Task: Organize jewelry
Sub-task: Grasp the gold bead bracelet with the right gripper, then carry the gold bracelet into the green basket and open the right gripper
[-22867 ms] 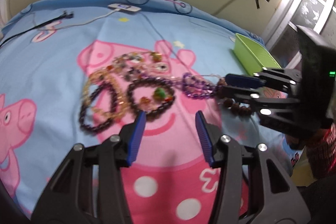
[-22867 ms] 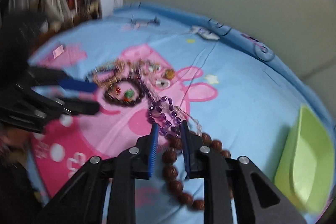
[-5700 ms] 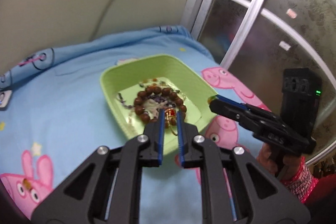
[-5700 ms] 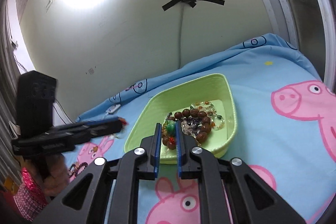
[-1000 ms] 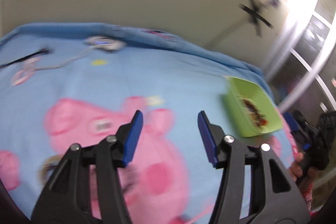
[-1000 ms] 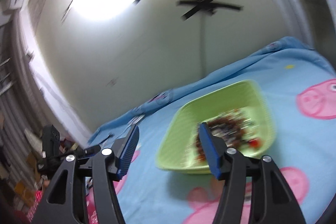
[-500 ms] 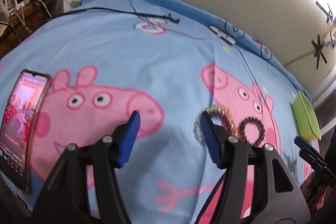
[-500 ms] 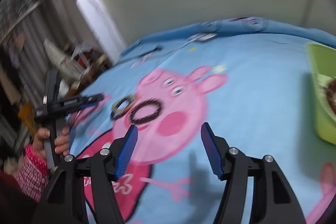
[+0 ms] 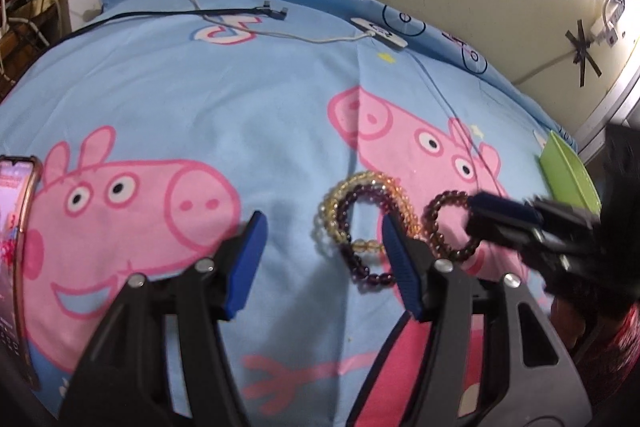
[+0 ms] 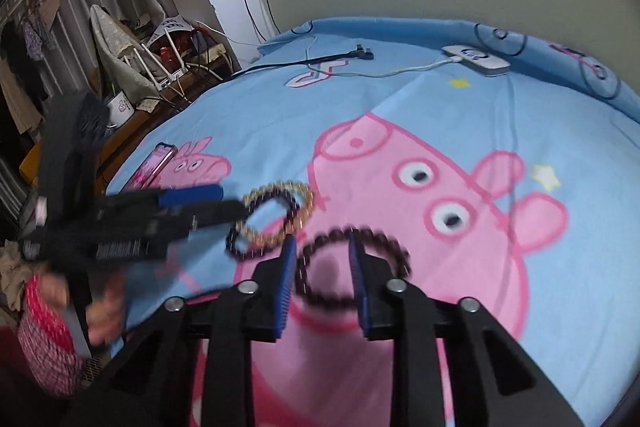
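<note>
Hovering over the bedsheet (image 9: 260,99), the left gripper (image 9: 322,219) has its fingers wide apart and empty; the amber bracelet (image 9: 332,195) and purple bracelet (image 9: 349,211) lie just beside its right finger. On the right wrist view, the right gripper (image 10: 322,243) has just been closing, with a narrow gap showing, and one arc of the brown bracelet (image 10: 384,241) lies between its fingers on the sheet.

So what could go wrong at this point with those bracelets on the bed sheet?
The right gripper's fingers have just been closing across one arc of the brown bracelet; the round beads could slip out. The yellow bracelet and purple bracelet lie overlapped just ahead of the open left gripper, so a pinch might lift both or drag one along. The two grippers are also close together and could bump.
</note>
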### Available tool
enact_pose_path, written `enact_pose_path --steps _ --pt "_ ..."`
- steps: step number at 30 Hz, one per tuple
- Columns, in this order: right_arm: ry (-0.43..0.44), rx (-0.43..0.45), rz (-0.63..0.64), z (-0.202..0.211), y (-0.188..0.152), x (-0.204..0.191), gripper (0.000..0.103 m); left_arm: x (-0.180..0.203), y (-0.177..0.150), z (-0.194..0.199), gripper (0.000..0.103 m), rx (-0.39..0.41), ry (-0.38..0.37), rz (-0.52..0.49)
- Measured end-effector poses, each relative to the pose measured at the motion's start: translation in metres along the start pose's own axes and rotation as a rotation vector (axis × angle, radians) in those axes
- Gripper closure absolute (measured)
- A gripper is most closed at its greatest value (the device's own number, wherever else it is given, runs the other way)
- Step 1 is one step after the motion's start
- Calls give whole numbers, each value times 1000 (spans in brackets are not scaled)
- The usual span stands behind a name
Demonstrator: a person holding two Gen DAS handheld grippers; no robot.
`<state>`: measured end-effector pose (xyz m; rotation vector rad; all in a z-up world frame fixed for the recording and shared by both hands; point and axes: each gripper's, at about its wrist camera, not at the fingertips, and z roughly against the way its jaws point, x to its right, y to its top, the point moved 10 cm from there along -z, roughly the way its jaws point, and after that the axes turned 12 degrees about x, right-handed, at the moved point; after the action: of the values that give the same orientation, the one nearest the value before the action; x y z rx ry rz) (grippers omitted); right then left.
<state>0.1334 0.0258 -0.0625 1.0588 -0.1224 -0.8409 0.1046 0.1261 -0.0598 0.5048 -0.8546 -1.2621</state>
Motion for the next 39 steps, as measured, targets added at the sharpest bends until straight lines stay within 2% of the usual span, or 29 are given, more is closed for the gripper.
enact_pose_path --steps 2,4,5,6,8,11,12,14,17,21,27,30,39 --pt "6 -13 -1 -13 4 -2 100 0 -2 2 46 4 8 -19" --pt "16 -29 0 -29 10 -7 101 4 -5 2 53 3 15 -51" --pt "20 -35 -1 -33 10 -8 101 5 -5 1 60 0 13 -63" --pt "23 -51 0 -43 10 -10 102 8 -7 1 71 0 8 -80" --pt "39 -72 5 -53 8 -14 103 12 -9 0 84 -5 -3 -98" --pt "47 -84 -1 -53 8 -18 103 13 -9 1 87 3 0 -108" --pt "49 -76 -11 -51 8 -17 103 12 -8 3 95 9 2 -102" --pt "63 -42 -23 -43 11 -19 103 14 -5 6 102 8 -26 -74" --pt "83 21 -47 -24 20 -20 103 17 4 12 102 29 -42 -48" --pt "99 72 -76 -5 28 -17 103 34 7 12 102 21 -67 -67" --pt "97 149 -104 36 39 3 103 73 10 5 102 9 -79 -127" --pt "68 185 -110 58 43 17 103 104 18 -1 101 1 -124 -160" --pt "-40 309 -168 137 44 84 103 219 33 -9 75 25 -280 -358"
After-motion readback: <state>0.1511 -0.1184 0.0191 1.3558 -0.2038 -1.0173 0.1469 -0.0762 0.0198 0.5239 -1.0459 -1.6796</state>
